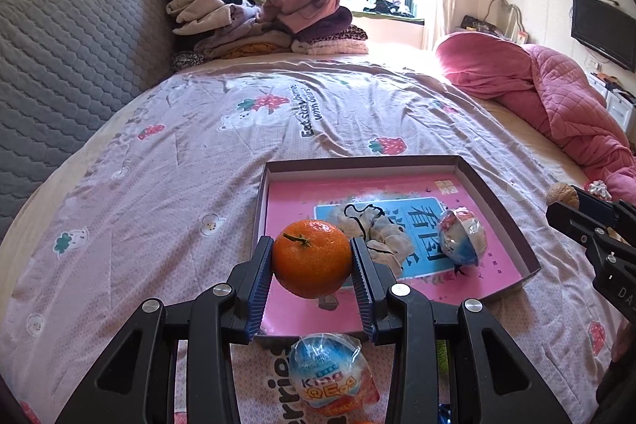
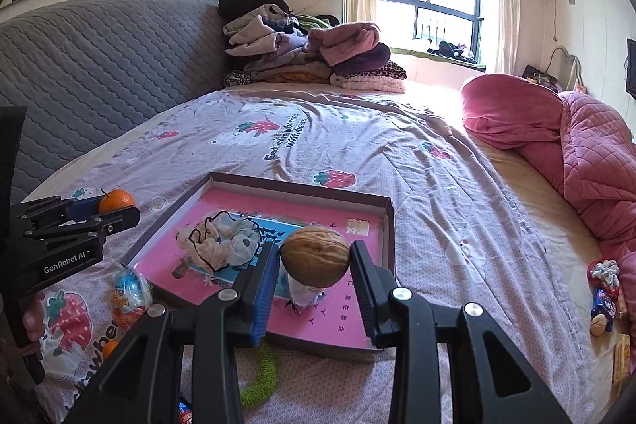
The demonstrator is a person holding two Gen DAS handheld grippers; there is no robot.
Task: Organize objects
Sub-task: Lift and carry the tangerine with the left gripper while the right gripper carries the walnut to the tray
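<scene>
The wide bed (image 1: pixel 278 130) under me is spread with a pale lilac sheet printed with strawberries and bears, and a grey quilted headboard (image 2: pixel 99 58) runs along its far left side. A rumpled pink quilted blanket (image 2: pixel 576 153) lies heaped on the right of the bed, and a stack of folded clothes (image 1: pixel 262 22) sits at the far end below the window. Near me on the sheet rests a shallow cardboard box lid with dark walls and a pink printed floor (image 1: pixel 493 193). Inside it lie a crumpled pale cloth pouch with a black drawstring (image 1: pixel 377 225) and, to the right of that, a foil-wrapped egg-shaped sweet (image 1: pixel 463 233). My left tongs (image 1: pixel 312 257) are closed on a round orange tangerine with a short green stem (image 1: pixel 312 253), held up over the near left corner of the lid. My right tongs (image 2: pixel 316 257) are clamped on a brown wrinkled walnut (image 2: pixel 316 255), held above the lid's near right part, over the wrapped sweet. Just outside the lid's near edge a blue and orange plastic egg packet (image 1: pixel 332 374) lies on the sheet, and a green knitted ring (image 2: pixel 262 376) lies beside it. A few small wrapped snacks (image 2: pixel 604 289) sit far right, against the blanket.
</scene>
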